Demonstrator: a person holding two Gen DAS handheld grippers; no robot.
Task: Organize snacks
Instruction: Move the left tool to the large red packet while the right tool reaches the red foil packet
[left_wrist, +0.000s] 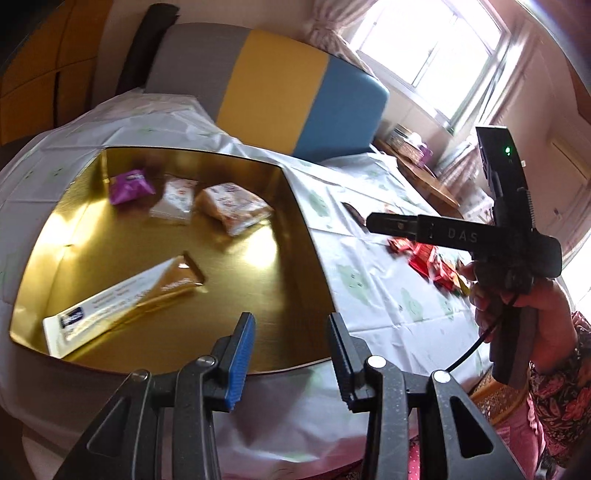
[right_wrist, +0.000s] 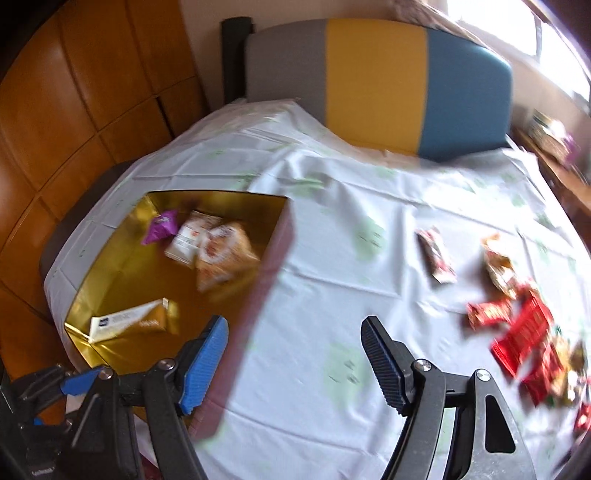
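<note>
An open gold box (left_wrist: 266, 306) lies on the white tablecloth (right_wrist: 332, 258). Inside it are a purple packet (left_wrist: 129, 184), a white packet (left_wrist: 173, 199), a tan packet (left_wrist: 232, 206) and a long gold-and-white carton (left_wrist: 122, 306). My left gripper (left_wrist: 291, 350) hangs open and empty over the box's near edge. My right gripper (right_wrist: 295, 362) is open and empty above the box's right wall and the cloth. Loose red packets (right_wrist: 524, 332), a dark packet (right_wrist: 436, 258) and a yellowish packet (right_wrist: 498, 266) lie on the cloth to its right. A hand (left_wrist: 517, 295) holds the right gripper's handle.
A chair back (right_wrist: 376, 81) striped grey, yellow and blue stands behind the table. Wooden cabinet doors (right_wrist: 74, 110) fill the left. A window (left_wrist: 424, 48) and a low wooden side table (left_wrist: 424, 173) with small items are at the far right.
</note>
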